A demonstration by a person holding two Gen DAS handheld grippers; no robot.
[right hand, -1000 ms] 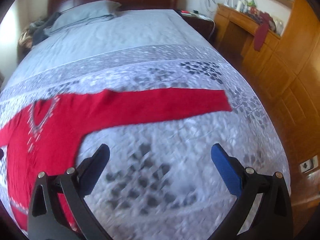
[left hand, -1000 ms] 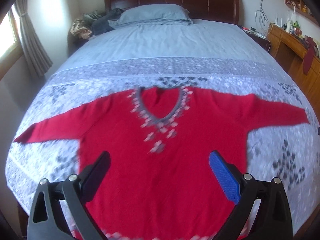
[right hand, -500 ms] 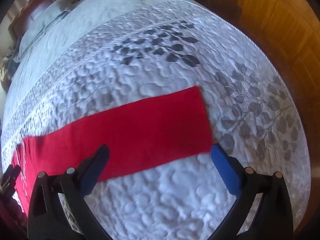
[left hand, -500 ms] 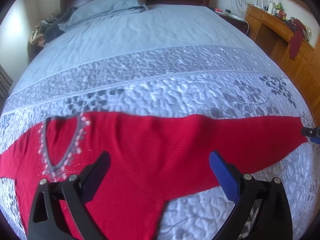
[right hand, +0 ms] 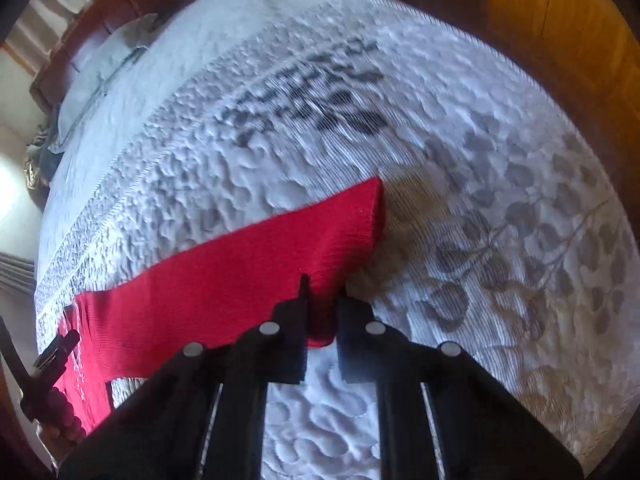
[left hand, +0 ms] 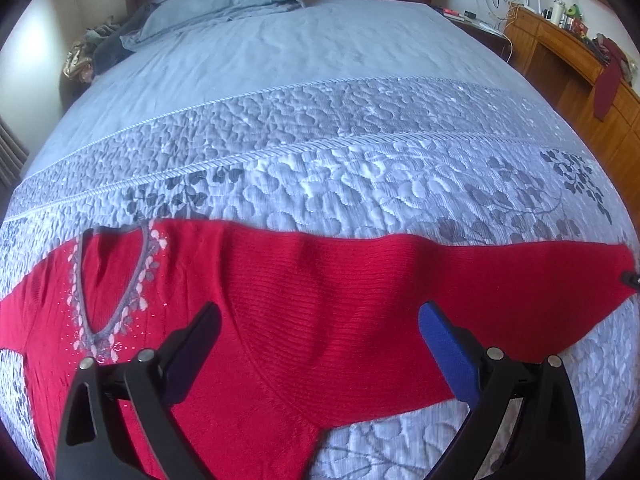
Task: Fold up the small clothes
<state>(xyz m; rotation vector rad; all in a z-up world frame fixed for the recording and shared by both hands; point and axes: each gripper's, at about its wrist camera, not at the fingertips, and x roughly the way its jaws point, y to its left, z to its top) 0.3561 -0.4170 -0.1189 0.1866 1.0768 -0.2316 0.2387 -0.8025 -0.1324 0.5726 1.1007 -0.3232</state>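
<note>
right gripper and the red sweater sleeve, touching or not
Touching. The right wrist view shows the right gripper pinched shut on the sleeve cuff of the red sweater.

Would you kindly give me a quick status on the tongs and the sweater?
Right tongs just closed, pinching the sleeve cuff. Left tongs open over the red sweater, which lies flat on the quilt. Nothing in the way.

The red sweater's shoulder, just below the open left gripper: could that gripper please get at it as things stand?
Probably yes. The left gripper is open over the red sweater, which lies flat on the quilted bedspread with nothing over it. The right gripper, jaws just closed, pinches only the far sleeve cuff.
</note>
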